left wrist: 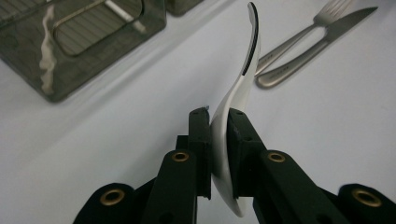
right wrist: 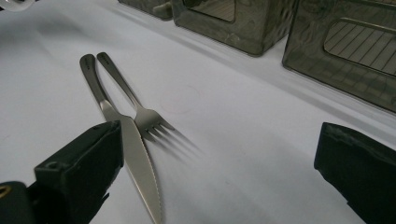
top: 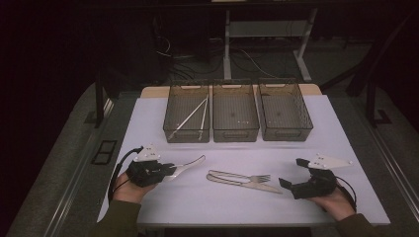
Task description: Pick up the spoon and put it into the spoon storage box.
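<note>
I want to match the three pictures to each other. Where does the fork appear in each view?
High view: the fork lies at table centre, just behind the knife, tines pointing right.
Left gripper view: the fork is at top right, beside the knife, beyond the held white spoon.
Right gripper view: the fork is left of centre, tines toward the camera.
Shared landmark: the knife lying alongside it.

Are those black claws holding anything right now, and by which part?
The left gripper is shut on a white spoon, pinching its handle end. The right gripper is open and holds nothing.
</note>
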